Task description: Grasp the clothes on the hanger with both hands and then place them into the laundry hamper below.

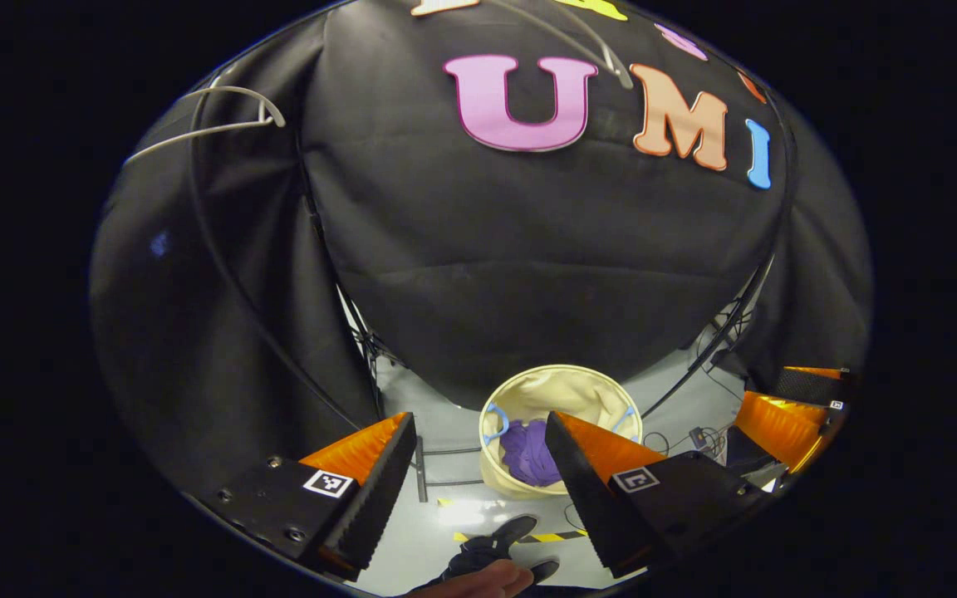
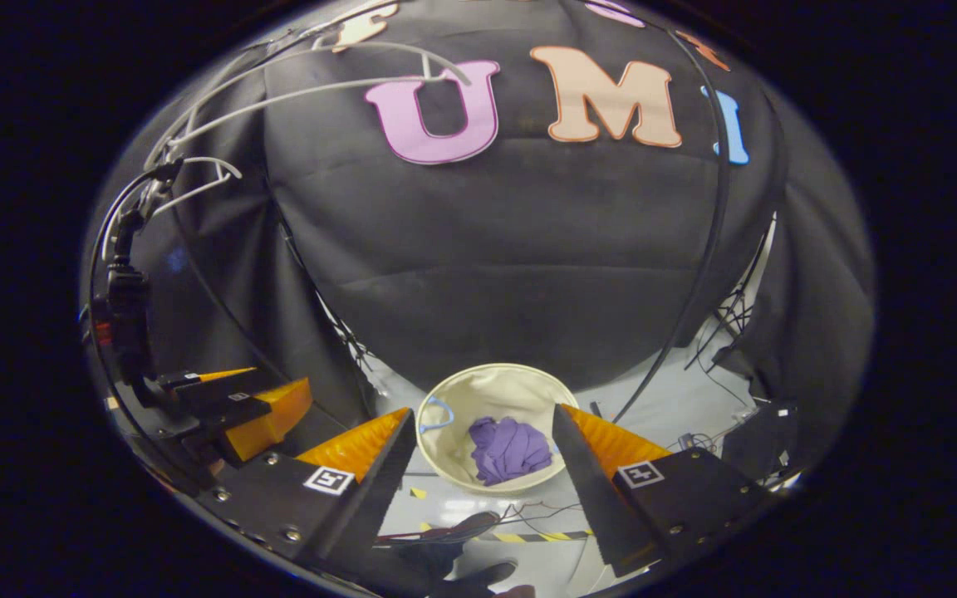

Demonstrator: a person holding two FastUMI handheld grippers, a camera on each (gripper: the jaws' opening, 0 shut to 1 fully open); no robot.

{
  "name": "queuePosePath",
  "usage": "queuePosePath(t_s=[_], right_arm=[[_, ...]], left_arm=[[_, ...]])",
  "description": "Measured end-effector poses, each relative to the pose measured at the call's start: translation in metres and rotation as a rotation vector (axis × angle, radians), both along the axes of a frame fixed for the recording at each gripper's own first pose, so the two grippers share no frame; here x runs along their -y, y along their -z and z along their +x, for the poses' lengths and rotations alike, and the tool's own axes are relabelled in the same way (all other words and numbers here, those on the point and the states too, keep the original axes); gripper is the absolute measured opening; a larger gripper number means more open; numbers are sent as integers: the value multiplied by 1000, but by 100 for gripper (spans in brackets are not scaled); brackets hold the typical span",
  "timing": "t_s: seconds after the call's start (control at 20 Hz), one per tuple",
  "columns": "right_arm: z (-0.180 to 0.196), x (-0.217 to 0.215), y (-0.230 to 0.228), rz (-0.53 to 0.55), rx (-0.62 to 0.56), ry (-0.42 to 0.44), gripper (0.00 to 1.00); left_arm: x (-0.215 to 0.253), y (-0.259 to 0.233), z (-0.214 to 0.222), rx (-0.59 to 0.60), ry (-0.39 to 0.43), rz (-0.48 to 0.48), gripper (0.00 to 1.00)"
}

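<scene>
Left gripper view first: my left tongs point(image 1: 478, 465) stand apart with nothing between them, each finger bearing a small square black-and-white marker whose pattern carries no readable writing. Beyond and below them, on the pale floor point(image 1: 445, 432), sits the cream laundry hamper point(image 1: 528, 390), and the purple clothes point(image 1: 528, 453) lie bunched inside it, just past the inner finger. My right tongs point(image 2: 478, 465) are likewise spread and empty, with the same kind of marker squares. In that view the hamper point(image 2: 487, 386) sits between the fingertips, farther off, the purple clothes point(image 2: 510, 448) resting at its bottom. White hangers point(image 2: 221, 178) hang bare, high at the left.
</scene>
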State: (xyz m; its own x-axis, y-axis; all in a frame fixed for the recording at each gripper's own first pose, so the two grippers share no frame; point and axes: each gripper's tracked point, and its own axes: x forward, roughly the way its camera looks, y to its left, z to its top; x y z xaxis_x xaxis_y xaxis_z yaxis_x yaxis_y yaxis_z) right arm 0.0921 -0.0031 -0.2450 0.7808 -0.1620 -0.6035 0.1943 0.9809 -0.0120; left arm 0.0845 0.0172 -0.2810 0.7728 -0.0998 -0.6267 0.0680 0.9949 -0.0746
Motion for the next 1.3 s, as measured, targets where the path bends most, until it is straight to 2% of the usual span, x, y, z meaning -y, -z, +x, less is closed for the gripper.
queuePosePath(t_s=[0.15, 0.35, 0.5, 0.55, 0.65, 0.95, 1.05, 1.3], right_arm=[[-14, -6, -32, -4, 44, -9, 99], [-14, -12, -63, -14, 98, -10, 99], [-9, -15, -89, -20, 137, -7, 99], [-9, -14, -95, -25, 146, -2, 99], [-5, -16, -109, -20, 168, 0, 99], [3, -10, -144, -39, 230, 1, 99], [8, -9, -157, -49, 252, -15, 99], [24, -18, -191, -80, 332, -70, 99]], left_arm=[[-2, -29, -16, 50, -11, -24, 97], [-3, -65, -28, 99, 4, -48, 97], [-6, -97, -23, 157, 31, -71, 97], [-8, -107, -20, 172, 44, -72, 100], [-9, -125, -11, 198, 62, -65, 97], [-6, -162, 3, 266, 73, -90, 98], [-11, -172, 9, 298, 67, -72, 98], [-20, -215, 23, 389, 36, -105, 100]])
